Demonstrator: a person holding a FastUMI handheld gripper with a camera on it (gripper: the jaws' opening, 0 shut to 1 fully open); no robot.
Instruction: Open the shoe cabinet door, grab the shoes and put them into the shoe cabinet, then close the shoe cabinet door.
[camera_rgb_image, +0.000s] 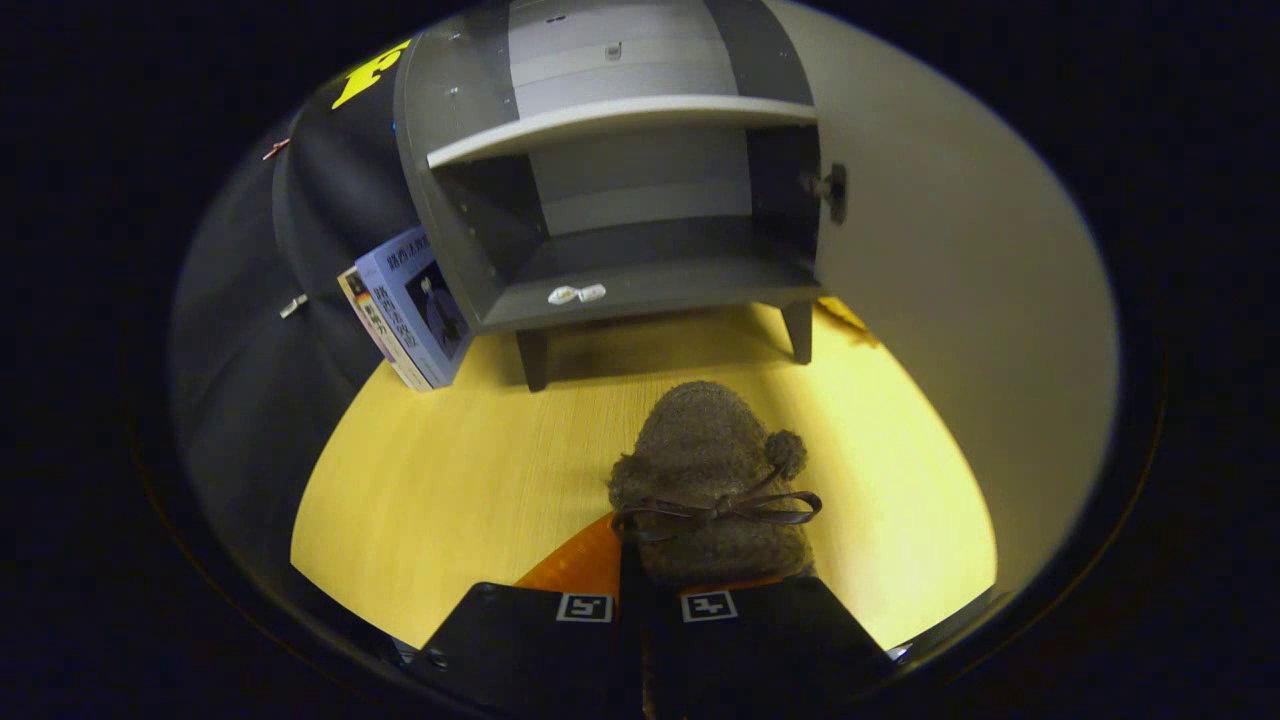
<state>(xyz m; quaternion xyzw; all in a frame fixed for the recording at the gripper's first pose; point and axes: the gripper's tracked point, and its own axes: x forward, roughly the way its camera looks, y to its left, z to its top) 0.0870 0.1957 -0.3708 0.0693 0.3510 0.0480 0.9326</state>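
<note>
Holding the fuzzy brown shoe (712, 470) by its heel end, my claw (645, 606) has its fingers drawn close, both pressing on the collar, toe pointing ahead. It looks soft and light, so I judge the knit will squash and sag rather than slip; gripping the firmer heel rim beside the bow suits it. Well beyond the toe stands the shoe cabinet (640, 290), its door (960, 300) swung open to my right, lower shelf bare. Books (410, 305) lean at its left.

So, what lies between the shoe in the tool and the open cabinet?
In the gripper view, only bare yellow floor lies between the held shoe and the cabinet; the tool grips the shoe.
</note>
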